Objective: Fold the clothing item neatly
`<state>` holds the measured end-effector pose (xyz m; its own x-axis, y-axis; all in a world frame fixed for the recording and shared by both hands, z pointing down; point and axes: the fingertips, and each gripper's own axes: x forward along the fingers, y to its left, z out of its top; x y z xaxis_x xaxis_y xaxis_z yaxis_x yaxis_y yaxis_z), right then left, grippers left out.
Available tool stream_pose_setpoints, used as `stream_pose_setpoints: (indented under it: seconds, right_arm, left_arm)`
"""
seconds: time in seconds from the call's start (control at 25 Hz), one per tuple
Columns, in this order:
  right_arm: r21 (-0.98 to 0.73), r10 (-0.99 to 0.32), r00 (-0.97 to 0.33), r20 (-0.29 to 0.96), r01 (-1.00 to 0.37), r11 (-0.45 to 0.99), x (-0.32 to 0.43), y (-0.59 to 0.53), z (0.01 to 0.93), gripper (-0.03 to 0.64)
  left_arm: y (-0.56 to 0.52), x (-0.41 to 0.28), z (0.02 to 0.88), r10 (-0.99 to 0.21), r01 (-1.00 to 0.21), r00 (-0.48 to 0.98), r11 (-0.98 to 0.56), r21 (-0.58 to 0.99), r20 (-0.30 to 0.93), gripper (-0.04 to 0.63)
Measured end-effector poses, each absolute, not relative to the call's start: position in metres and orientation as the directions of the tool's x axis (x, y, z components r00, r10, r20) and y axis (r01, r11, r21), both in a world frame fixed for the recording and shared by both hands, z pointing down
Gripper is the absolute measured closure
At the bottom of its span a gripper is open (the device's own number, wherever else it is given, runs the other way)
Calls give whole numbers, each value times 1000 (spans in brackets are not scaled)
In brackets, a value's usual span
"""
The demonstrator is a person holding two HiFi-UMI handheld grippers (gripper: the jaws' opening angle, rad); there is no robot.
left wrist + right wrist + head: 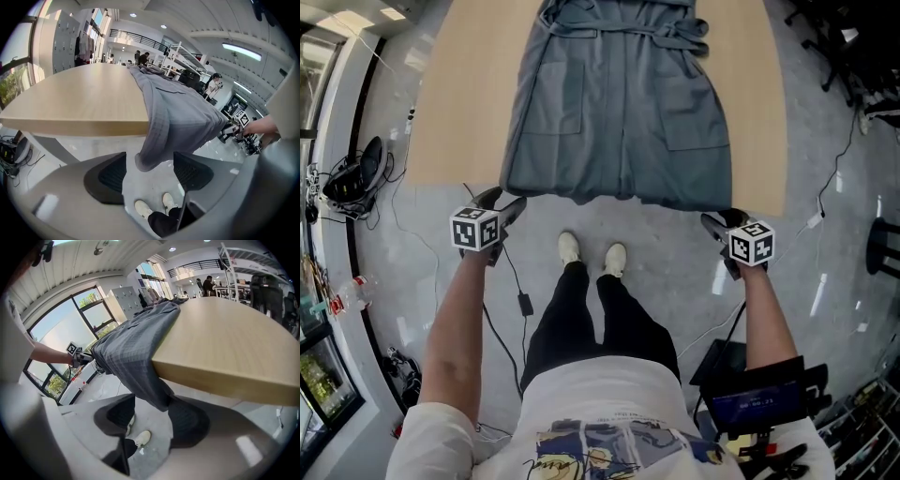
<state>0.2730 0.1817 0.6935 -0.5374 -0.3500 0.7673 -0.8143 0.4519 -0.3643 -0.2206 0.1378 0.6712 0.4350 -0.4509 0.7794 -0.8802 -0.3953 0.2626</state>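
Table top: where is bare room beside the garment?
Bare wood lies left of the grey garment out to the table's edge; a narrower strip on its right. Crowded at the near edge: hem overhangs, left gripper and right gripper at its corners.

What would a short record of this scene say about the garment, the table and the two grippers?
garment: grey, spread flat, unfolded
table: light wood
hem: hangs over the table's near edge
left gripper: open, one hem corner hangs between its jaws
right gripper: open, the other hem corner lies between its jaws
fold: not yet started
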Motion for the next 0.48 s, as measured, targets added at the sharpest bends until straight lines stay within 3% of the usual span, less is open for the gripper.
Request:
stream_pose_setpoints:
  seconds: [0.48]
  right_arm:
    - [-391, -343, -591, 730, -773, 500, 258, 175, 687, 407]
  left_arm:
    - [119, -181, 660, -426, -790, 579, -505, 348, 696, 286]
